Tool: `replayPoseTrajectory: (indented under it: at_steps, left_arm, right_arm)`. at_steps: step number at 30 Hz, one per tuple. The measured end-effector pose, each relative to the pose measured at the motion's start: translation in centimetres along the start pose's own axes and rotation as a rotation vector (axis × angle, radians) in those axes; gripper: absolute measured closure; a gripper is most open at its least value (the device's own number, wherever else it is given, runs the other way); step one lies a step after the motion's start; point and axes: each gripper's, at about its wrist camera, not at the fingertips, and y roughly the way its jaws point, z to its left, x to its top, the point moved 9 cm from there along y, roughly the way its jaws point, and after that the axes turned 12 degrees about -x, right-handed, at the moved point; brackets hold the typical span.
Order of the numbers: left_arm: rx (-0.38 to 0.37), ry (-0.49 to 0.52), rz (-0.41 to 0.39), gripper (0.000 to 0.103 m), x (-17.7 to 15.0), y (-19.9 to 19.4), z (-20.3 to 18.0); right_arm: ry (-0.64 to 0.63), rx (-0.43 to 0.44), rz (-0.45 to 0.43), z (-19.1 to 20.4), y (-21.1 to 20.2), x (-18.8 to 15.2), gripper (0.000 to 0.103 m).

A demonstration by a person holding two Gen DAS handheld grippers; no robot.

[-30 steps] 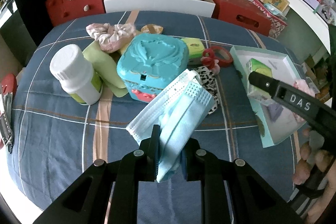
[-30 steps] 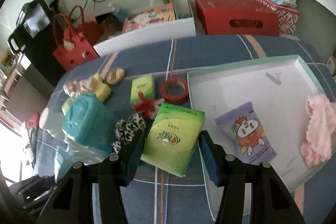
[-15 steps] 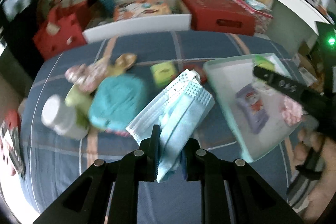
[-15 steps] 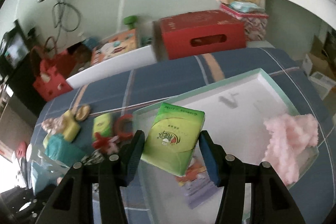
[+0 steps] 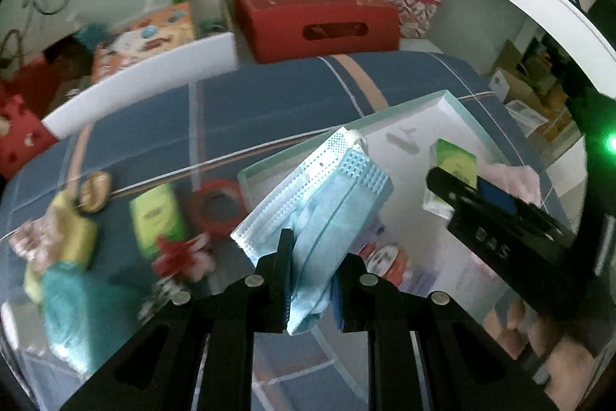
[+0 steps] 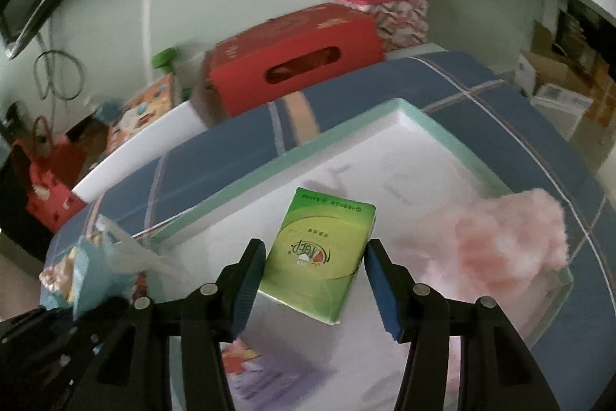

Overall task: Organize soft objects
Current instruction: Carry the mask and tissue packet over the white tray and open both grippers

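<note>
The left gripper is pinching a folded blue mask, which sticks up from between the pads over the near left corner of the tray. The right gripper holds a green tissue pack between its blue pads; the left pad looks pressed to the pack, while a sliver of gap shows at the right pad, so I cannot tell how firm the hold is. The pack sits over the white floor of the tray. Its print is upside down from the right wrist view; the logo lettering is too blurred to read surely.

In the tray, a pink fluffy cloth lies at the right side against the rim, and a purple snack packet lies at the near end below the gripper. From the left wrist view the right gripper's black body crosses the tray, and white letters on it read "DAS".

On the blue plaid cloth left of the tray lie a red tape ring, a second green pack, a red bow and a teal box, all blurred. A red carton with a slot handle stands beyond the table.
</note>
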Motion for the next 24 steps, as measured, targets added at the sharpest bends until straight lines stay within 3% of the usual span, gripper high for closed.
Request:
replayPoseTrajectory:
  at_steps: [9, 11, 13, 14, 24]
  left_arm:
    - [0.000, -0.016, 0.005, 0.085, 2.7, 4.7, -1.1]
    - [-0.001, -0.022, 0.013, 0.078, 2.9, 5.2, -1.2]
    - [-0.010, -0.035, 0.003, 0.035, 3.0, 5.1, -1.2]
    - [-0.009, -0.050, -0.005, 0.027, 3.0, 5.0, -1.0]
    - [0.040, -0.165, 0.002, 0.022, 0.9, 1.9, 1.3]
  right_arm:
    - [0.069, -0.042, 0.020, -3.1, 0.7, 0.3, 0.046]
    - [0.069, -0.039, 0.024, -3.1, 0.6, 0.3, 0.044]
    - [0.061, -0.043, 0.023, -3.0, 0.4, 0.4, 0.044]
    - [0.058, -0.044, 0.021, -3.0, 0.3, 0.4, 0.044]
    - [-0.012, -0.076, 0.048, -2.4, -1.7, 0.4, 0.034]
